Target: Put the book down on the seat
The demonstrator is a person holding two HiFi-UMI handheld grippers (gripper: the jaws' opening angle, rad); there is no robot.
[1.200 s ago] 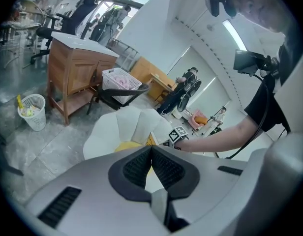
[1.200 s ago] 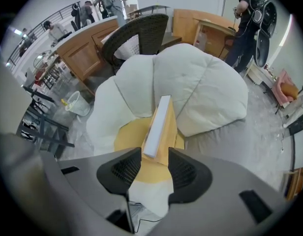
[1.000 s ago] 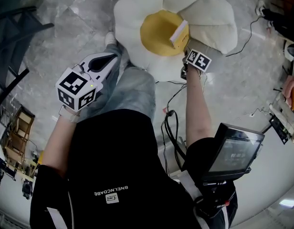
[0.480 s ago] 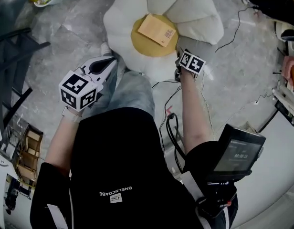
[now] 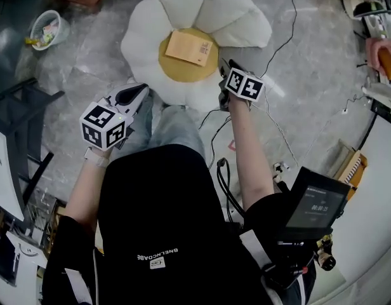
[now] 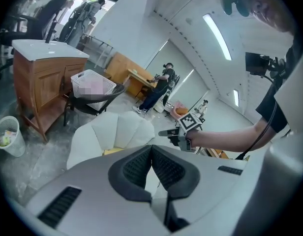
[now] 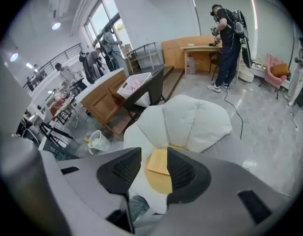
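A tan book lies flat on the yellow centre of a flower-shaped seat with white petals, standing on the grey floor. My right gripper hovers just off the seat's near right edge, open and holding nothing. Looking along its jaws in the right gripper view, the book shows in the gap of the right gripper, well beyond the pads. My left gripper is shut and empty, held to the near left of the seat. In the left gripper view, the left gripper has its pads touching, and the seat lies ahead.
A small waste bin with litter stands left of the seat, by a black chair frame. Cables trail over the floor to the right. A wooden cabinet and a laundry basket stand behind. A person stands at a desk.
A second ago my right gripper held the book on edge over the yellow centre. It has let go, the book now lies flat, and the gripper has drawn back.
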